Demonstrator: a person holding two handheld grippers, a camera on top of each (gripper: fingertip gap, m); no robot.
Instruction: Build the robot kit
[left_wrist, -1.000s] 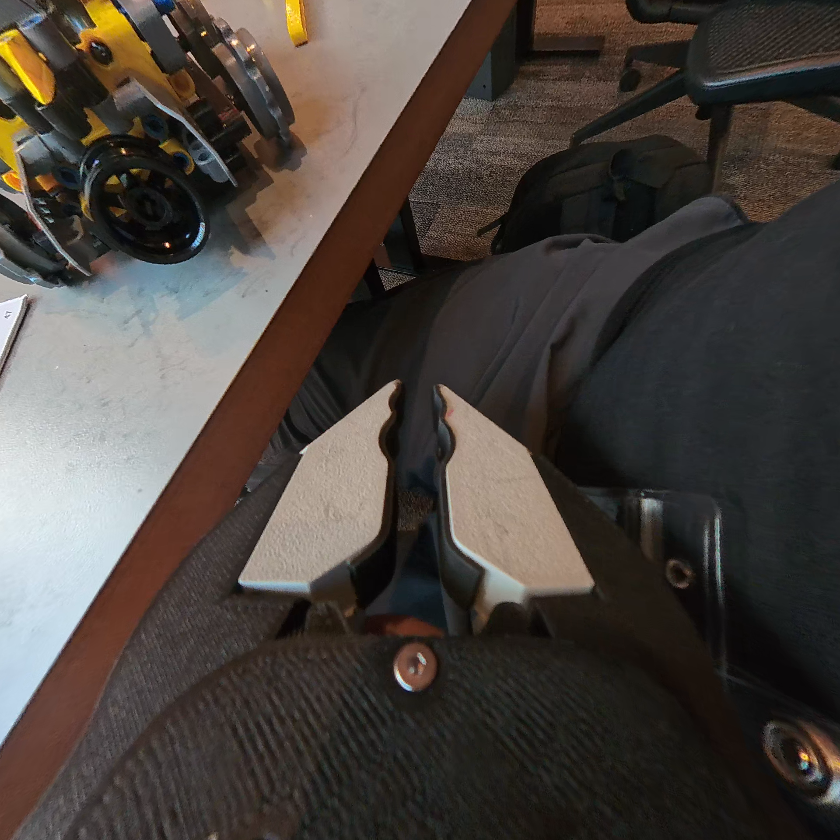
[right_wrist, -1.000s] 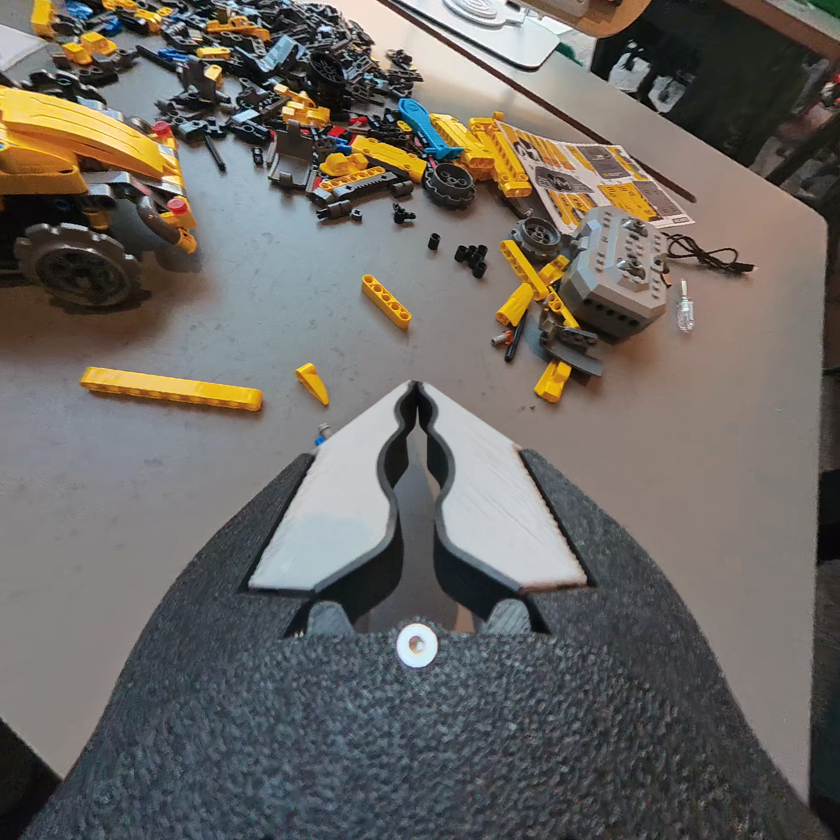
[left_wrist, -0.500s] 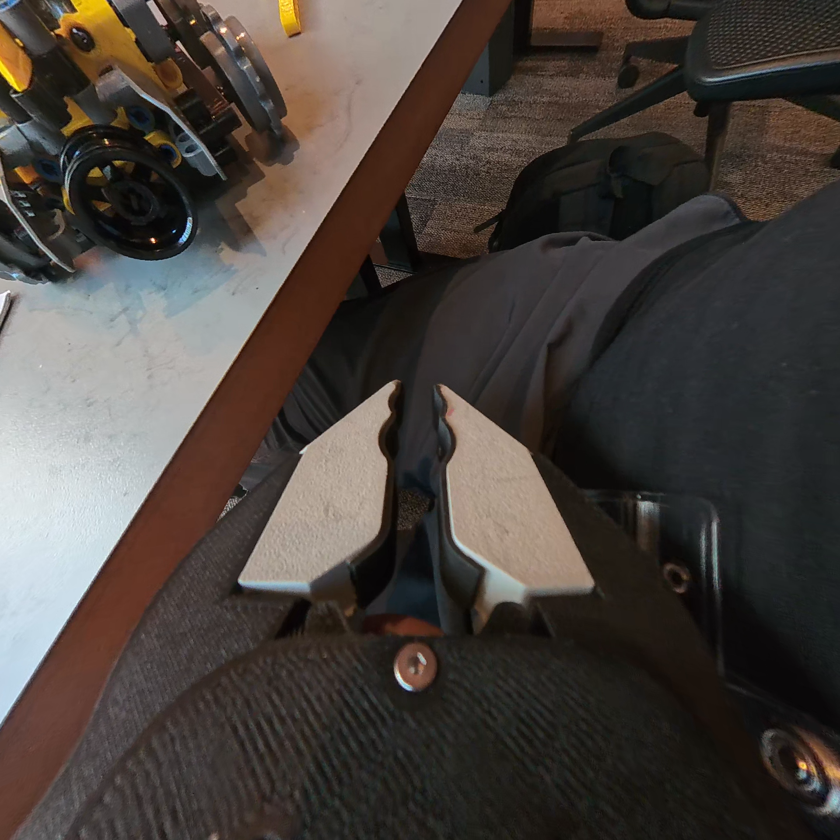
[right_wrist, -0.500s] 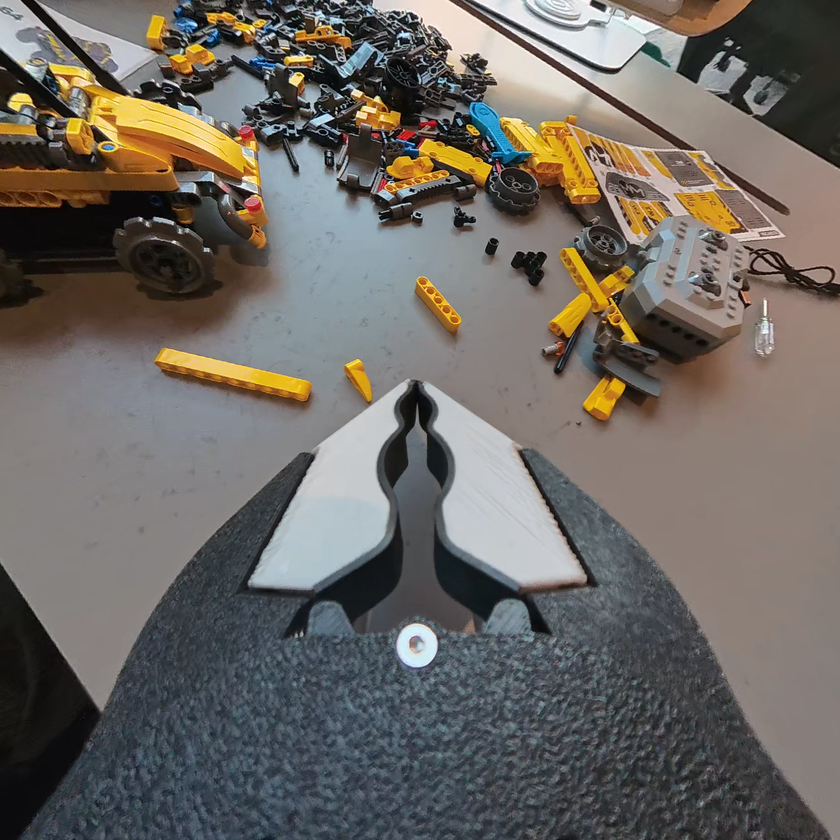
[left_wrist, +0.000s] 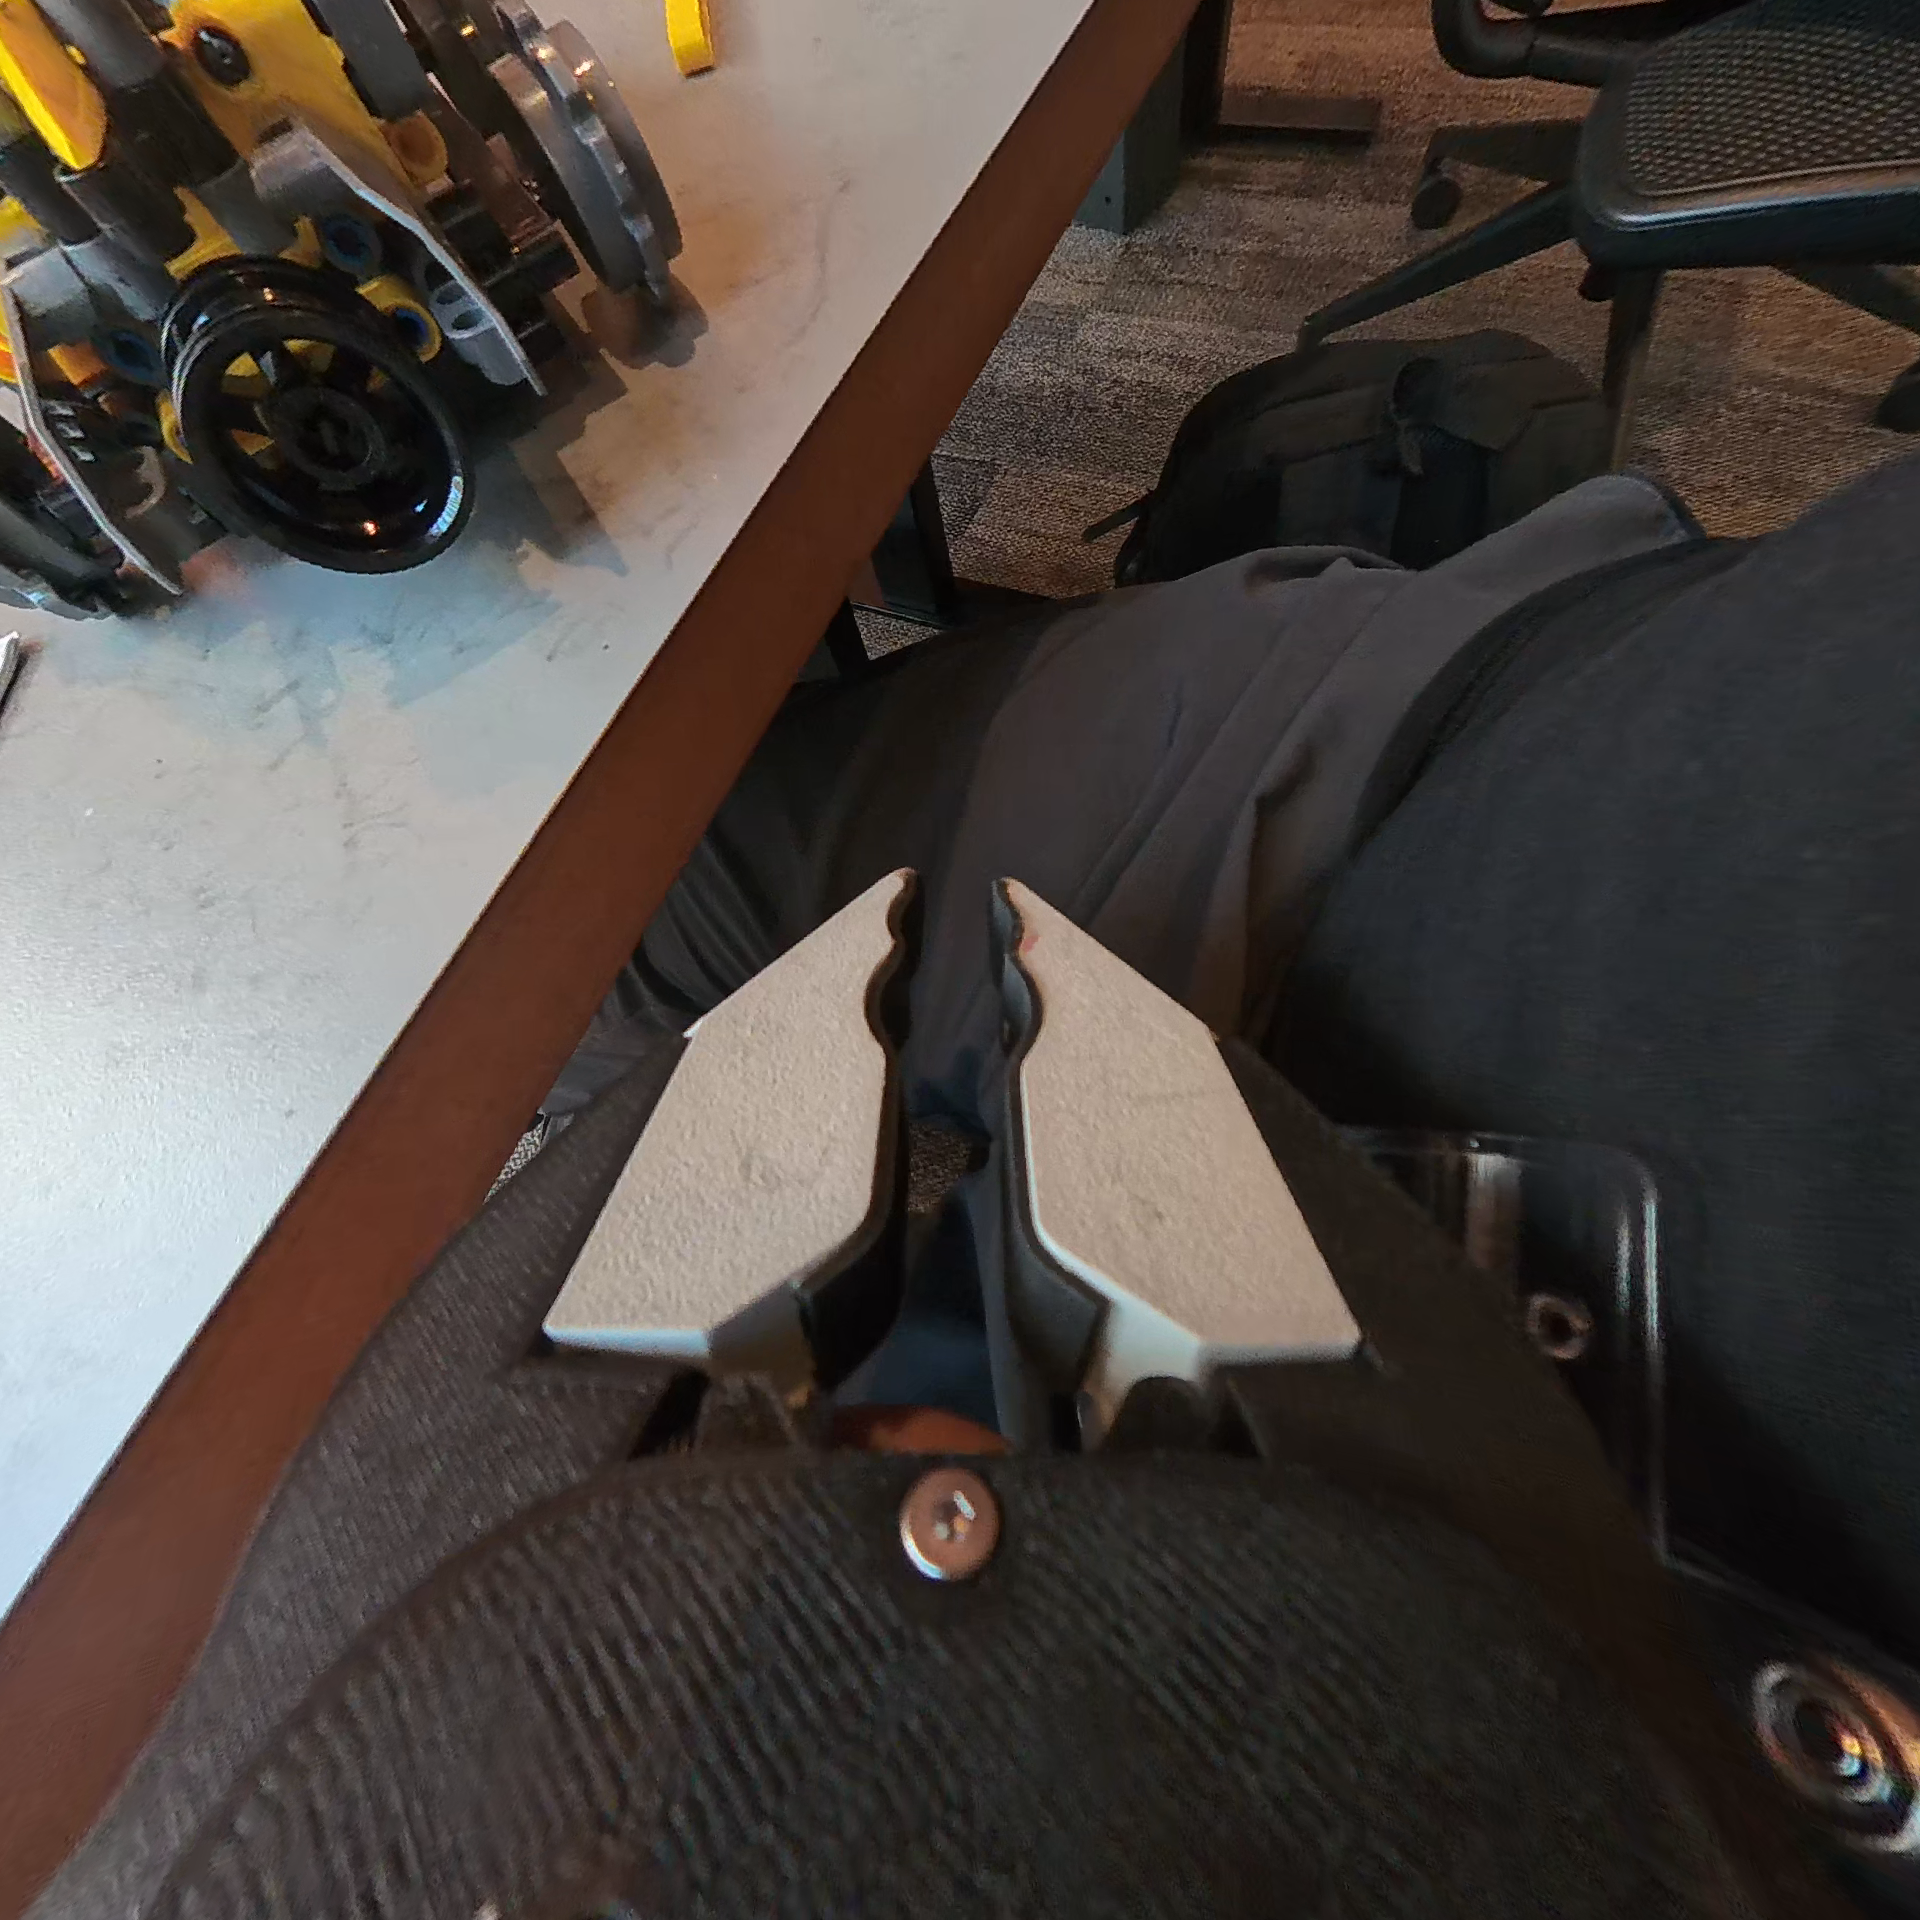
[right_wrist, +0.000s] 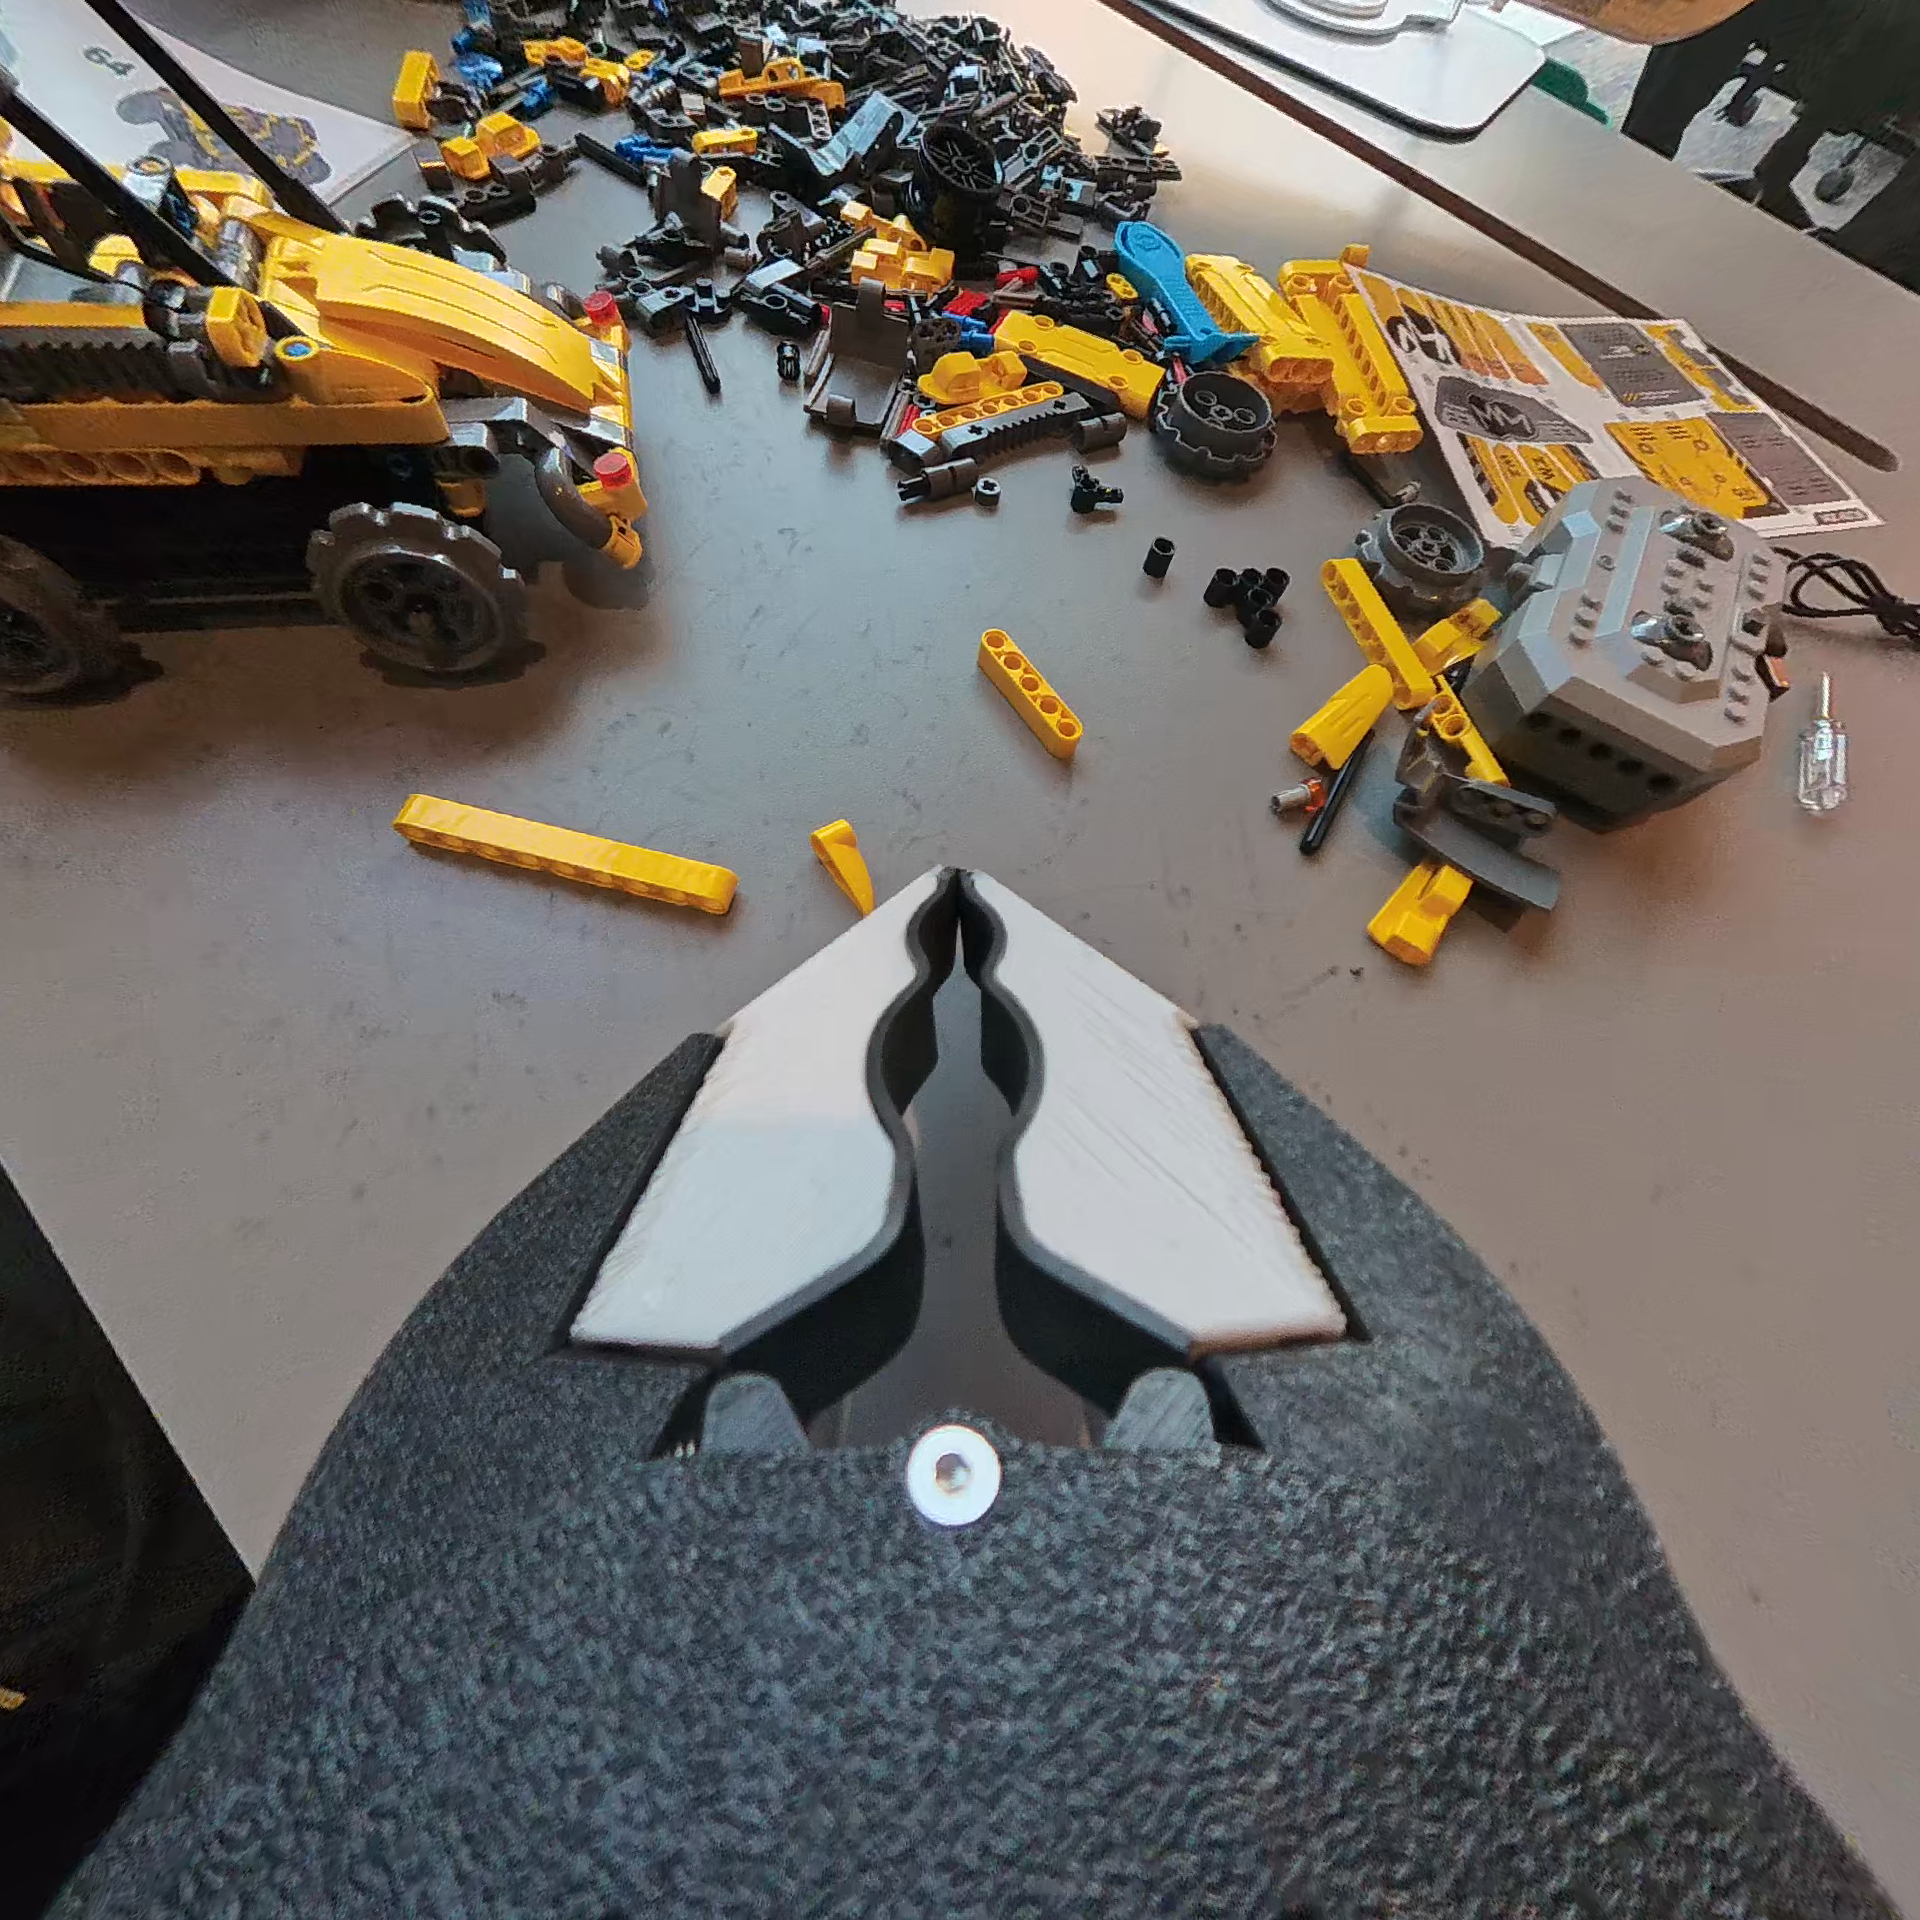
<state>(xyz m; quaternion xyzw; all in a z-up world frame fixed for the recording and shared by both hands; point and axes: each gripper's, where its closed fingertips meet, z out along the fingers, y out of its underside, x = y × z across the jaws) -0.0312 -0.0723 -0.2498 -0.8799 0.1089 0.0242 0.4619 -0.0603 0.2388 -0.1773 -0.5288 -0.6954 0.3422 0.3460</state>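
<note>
My right gripper (right_wrist: 954, 875) is shut and empty, low over the grey table (right_wrist: 312, 1091). A small yellow wedge piece (right_wrist: 842, 862) lies just left of its tips, and a long yellow beam (right_wrist: 566, 854) lies farther left. A short yellow beam (right_wrist: 1031, 694) lies ahead. A yellow and black brick-built vehicle (right_wrist: 312, 353) stands at the left; it also shows in the left wrist view (left_wrist: 291, 260). My left gripper (left_wrist: 954, 883) is off the table over a person's lap (left_wrist: 1195, 748). Its jaws are nearly together with a narrow gap and hold nothing.
A heap of loose black, yellow and blue parts (right_wrist: 883, 187) covers the far table. A grey block unit (right_wrist: 1631, 665), a sticker sheet (right_wrist: 1579, 405) and a small clear-handled screwdriver (right_wrist: 1820, 758) lie at the right. The brown table edge (left_wrist: 623, 779), a dark backpack (left_wrist: 1351, 447) and an office chair (left_wrist: 1745, 156) are nearby. My hands' fingertips stand some 35 centimetres from each other.
The right gripper has pulled back and swung left, so more of the vehicle shows and the parts have shifted right. The left gripper has barely moved. Both jaws are unchanged.
</note>
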